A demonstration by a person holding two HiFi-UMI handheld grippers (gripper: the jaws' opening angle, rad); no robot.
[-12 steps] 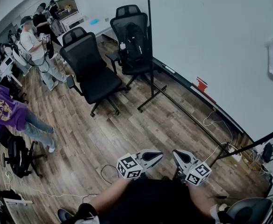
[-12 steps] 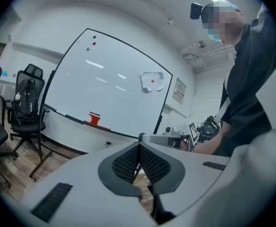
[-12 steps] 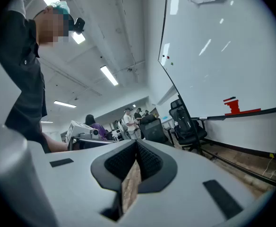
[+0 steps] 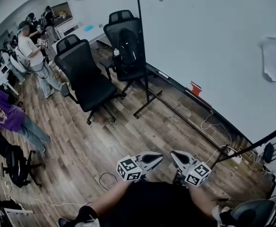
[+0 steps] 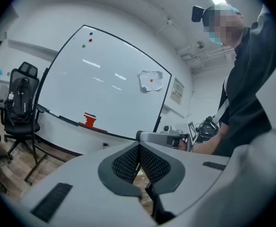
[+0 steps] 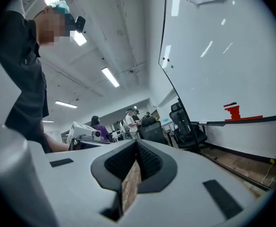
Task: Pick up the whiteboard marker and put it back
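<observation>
A whiteboard [image 4: 213,37] on a stand fills the right of the head view. Its tray holds a red eraser [image 4: 193,88] and, further left, a pale whiteboard marker [image 4: 163,74]. The marker [image 5: 50,112] also shows small on the tray in the left gripper view, left of the eraser [image 5: 89,120]. In the right gripper view the marker [image 6: 199,123] lies left of the eraser [image 6: 232,111]. My left gripper [image 4: 157,159] and right gripper [image 4: 176,156] hang low in front of me, side by side, well short of the board. Both are shut on nothing [image 5: 139,148] [image 6: 137,145].
Two black office chairs [image 4: 83,74] [image 4: 124,41] stand left of the board; the farther one carries a backpack. The board's stand foot [image 4: 147,103] and cables [image 4: 213,126] lie on the wood floor. Several people [image 4: 29,51] work at far left. A paper sheet [image 4: 272,58] hangs on the board.
The head view has swung slightly, so the board, tray and chairs sit a little further left and lower. Both grippers stay shut and almost where they were.
</observation>
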